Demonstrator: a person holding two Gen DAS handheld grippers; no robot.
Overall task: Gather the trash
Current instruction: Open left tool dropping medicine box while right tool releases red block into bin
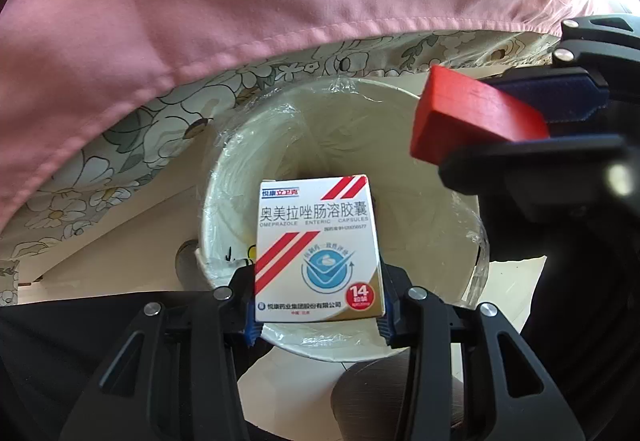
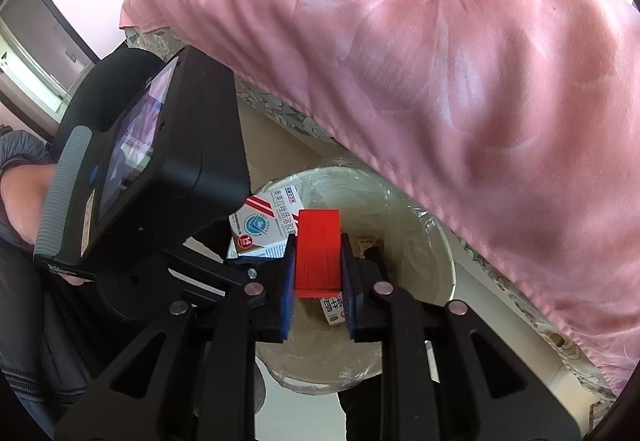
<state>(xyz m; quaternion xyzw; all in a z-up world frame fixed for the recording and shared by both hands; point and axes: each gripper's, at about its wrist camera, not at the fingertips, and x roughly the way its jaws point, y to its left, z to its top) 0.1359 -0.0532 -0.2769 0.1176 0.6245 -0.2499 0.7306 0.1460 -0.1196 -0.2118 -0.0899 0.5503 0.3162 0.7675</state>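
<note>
Medicine box point(image 1: 320, 249) is pinched upright between the pads of the left claw point(image 1: 318, 305), hanging over the open mouth of the plastic-lined trash bin point(image 1: 400, 145), with the claw pointing steeply down into it. Red block point(image 2: 318, 253) is clamped in the right claw point(image 2: 318, 273), also angled steeply down over the same bin, just beside the box; another small carton point(image 2: 332, 307) lies inside the bin below it. Bin sits on the floor right beside the bed, under the overhanging pink blanket point(image 2: 460, 61) and floral sheet point(image 1: 160, 121).
</note>
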